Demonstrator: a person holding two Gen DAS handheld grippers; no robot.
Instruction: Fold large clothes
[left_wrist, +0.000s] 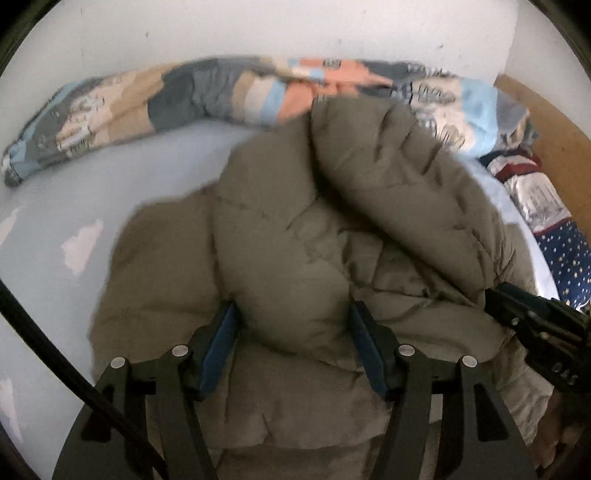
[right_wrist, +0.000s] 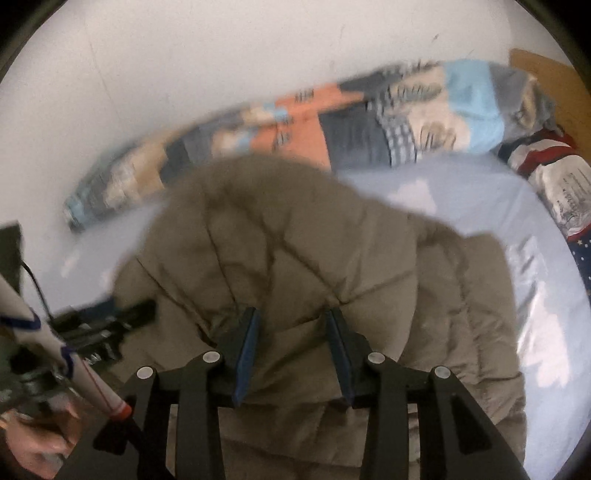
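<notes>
Both claws grip bunched padding: left claw (left_wrist: 291, 332) and right claw (right_wrist: 291, 332) clenched on the puffer jacket (left_wrist: 332, 221), mid-fold; next, lay it forward flat on the bed (left_wrist: 55, 221).

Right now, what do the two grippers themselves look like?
Both the left gripper and right gripper have matte black linkage frames with round silver pivot pins and flat blue-padded fingers. A black cable runs beside the left one.

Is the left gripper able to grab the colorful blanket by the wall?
Probably not yet. The left gripper is clamped on the puffy jacket, which lies between it and the blanket.
</notes>
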